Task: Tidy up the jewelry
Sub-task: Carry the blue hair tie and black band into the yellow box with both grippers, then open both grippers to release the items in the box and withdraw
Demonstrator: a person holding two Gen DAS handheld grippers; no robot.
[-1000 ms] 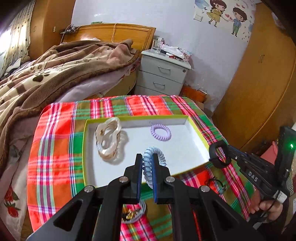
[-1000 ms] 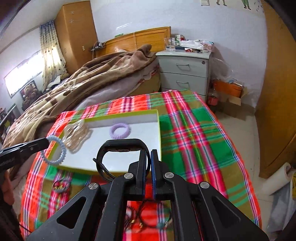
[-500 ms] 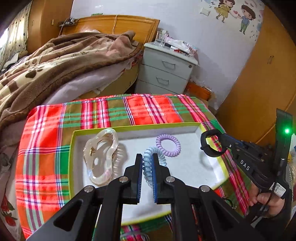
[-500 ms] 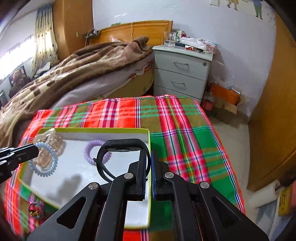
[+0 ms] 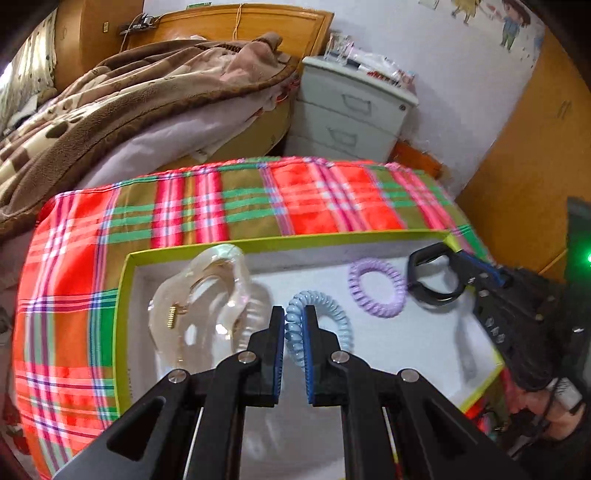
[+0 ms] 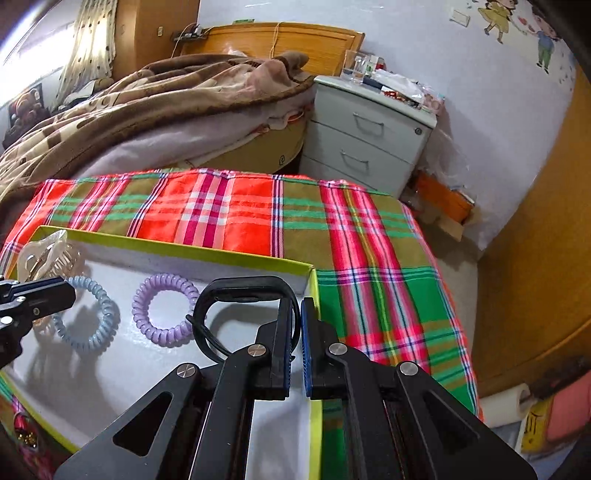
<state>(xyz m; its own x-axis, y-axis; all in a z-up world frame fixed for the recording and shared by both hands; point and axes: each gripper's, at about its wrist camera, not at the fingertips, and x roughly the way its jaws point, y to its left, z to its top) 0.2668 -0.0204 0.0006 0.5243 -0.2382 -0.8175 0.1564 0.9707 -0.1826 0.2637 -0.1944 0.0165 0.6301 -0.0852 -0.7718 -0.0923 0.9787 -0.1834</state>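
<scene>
Both of my grippers have come forward over the tray (image 5: 123, 295) since a second ago; back then the left gripper (image 5: 294, 321) hung at the near rim and the right gripper (image 6: 298, 314) was short of it, above loose pieces on the cloth (image 5: 221, 206).

Going left to right in the left view: a brown blanket (image 5: 110, 96) is heaped on the bed (image 5: 258, 22), whose wooden headboard stands against the white wall. The plaid cloth, red and green, covers the surface in front of it. On the cloth sits the tray, white inside with a yellow-green rim. At its left end lies a clear claw clip (image 5: 207, 302). Just beside that, my left jaws are closed on the blue coil tie (image 5: 321, 314), which hangs low over the tray floor; I cannot tell whether it touches. A purple coil tie (image 5: 376, 288) lies flat to the right. Next to it my right jaws pinch a black band (image 6: 243, 291), held over the tray's right end, just inside the rim.

Beyond the tray a pale nightstand (image 6: 369, 125) with drawers stands beside the bed, glasses and clutter on top. A wooden wardrobe (image 6: 535, 258) fills the right side, with cartoon stickers (image 6: 517, 22) on the wall.
</scene>
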